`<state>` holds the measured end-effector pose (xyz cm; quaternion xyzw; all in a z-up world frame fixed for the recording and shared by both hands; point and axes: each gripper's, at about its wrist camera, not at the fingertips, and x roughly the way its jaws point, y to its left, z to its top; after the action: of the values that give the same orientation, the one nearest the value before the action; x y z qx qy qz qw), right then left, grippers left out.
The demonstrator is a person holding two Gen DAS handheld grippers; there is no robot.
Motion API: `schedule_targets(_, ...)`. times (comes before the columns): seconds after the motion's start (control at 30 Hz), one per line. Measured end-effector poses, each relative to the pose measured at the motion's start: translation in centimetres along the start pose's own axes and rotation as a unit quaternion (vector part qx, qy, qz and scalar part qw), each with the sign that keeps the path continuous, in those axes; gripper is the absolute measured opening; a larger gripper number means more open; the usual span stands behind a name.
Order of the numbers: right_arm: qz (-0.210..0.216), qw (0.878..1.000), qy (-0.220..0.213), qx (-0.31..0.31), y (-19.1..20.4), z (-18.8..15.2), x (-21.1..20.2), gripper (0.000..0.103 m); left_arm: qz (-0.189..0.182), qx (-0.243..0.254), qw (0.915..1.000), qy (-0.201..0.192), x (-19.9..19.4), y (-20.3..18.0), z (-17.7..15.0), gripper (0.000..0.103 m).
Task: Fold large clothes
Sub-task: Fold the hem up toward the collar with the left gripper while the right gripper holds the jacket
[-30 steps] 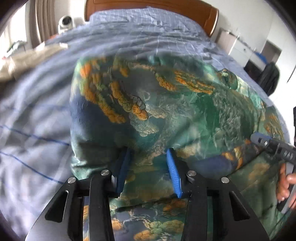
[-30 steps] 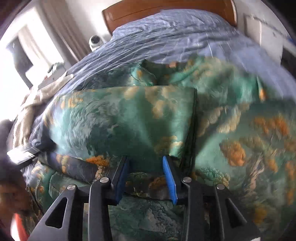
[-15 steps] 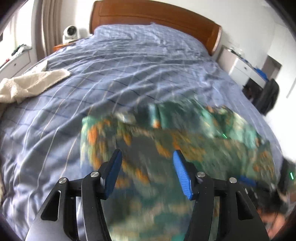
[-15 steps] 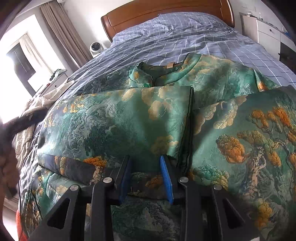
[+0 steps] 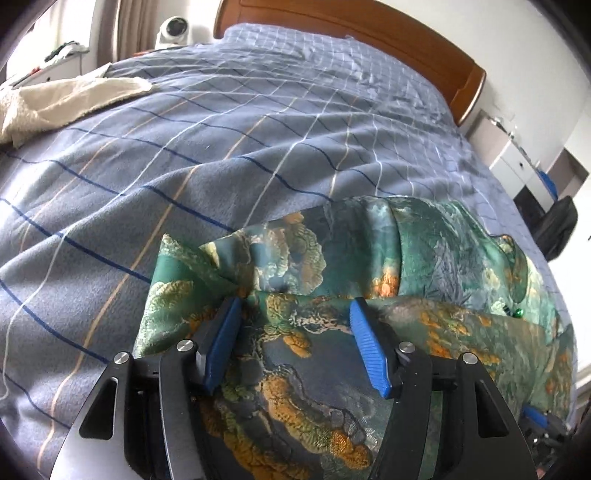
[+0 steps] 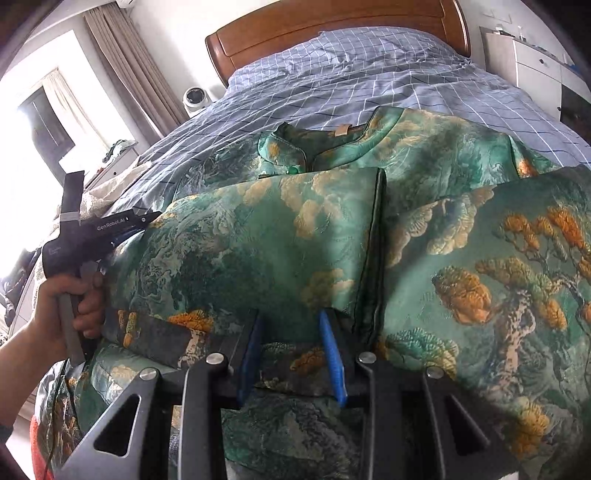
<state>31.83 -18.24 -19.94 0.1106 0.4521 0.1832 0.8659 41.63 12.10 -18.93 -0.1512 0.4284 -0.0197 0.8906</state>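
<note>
A large green garment (image 6: 258, 243) with orange and cream tree patterns lies on the blue checked bed (image 6: 362, 66), its collar toward the headboard and its left side folded over. My right gripper (image 6: 291, 325) has its jaws close around a fold of its lower hem. My left gripper (image 5: 295, 314) is open, its fingers straddling the garment's folded left edge (image 5: 295, 258). In the right wrist view the left gripper (image 6: 110, 225) sits at the garment's left side, held by a hand.
A cream cloth (image 5: 62, 99) lies at the bed's left edge. A wooden headboard (image 6: 332, 22) stands at the far end. A white round device (image 5: 173, 27) sits by the curtain. White drawers (image 6: 532, 66) stand to the right.
My left gripper opened, let go of the garment's left part, and swung up and back down to the folded left edge. My right gripper kept its hold and barely moved.
</note>
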Motion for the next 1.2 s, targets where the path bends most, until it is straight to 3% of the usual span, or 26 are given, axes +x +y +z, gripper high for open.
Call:
schedule_targets(0.17,-0.006,1.0,-0.004,-0.003,0.3,-0.1,-0.1,0.031,0.013,0.028,0.9994,0.016,-1.4,-1.0,0.3,0.064)
schedule_targets(0.3,-0.003,1.0,-0.004,0.0,0.3,-0.1,-0.1,0.031,0.001,0.061,0.9981,0.012,-5.4,-1.7,-2.0,0.084)
schedule_targets(0.43,-0.004,1.0,-0.006,-0.001,0.4,-0.2,-0.1,0.031,0.019,0.122,0.9923,0.011,-5.8,-2.0,-4.7,0.086)
schedule_targets(0.6,-0.011,1.0,-0.003,-0.006,0.6,-0.1,-0.1,0.031,0.033,0.117,0.9925,0.011,-4.8,-2.2,-4.5,0.091)
schedule_targets(0.7,-0.014,1.0,-0.01,-0.009,0.9,-0.1,-0.7,0.032,0.031,0.104,0.994,-0.008,-7.3,-2.6,-4.7,0.09)
schedule_targets(0.8,-0.024,0.999,-0.027,-0.018,1.7,-0.4,-3.3,0.036,-0.003,0.101,0.9947,-0.016,-11.0,-2.9,-5.9,0.09)
schedule_targets(0.87,-0.029,0.999,-0.03,-0.026,2.5,-1.1,-5.8,0.051,-0.017,0.118,0.9927,-0.017,-13.9,-3.4,-7.7,0.09)
schedule_targets(1.07,-0.021,0.998,-0.017,-0.058,3.1,-6.8,-14.0,0.052,-0.033,0.159,0.9867,0.006,-20.1,-5.0,-15.2,0.091)
schedule_targets(1.2,-0.073,0.995,0.003,-0.072,2.5,-11.7,-18.6,0.052,-0.027,0.19,0.9814,0.001,-22.0,-6.6,-20.3,0.097)
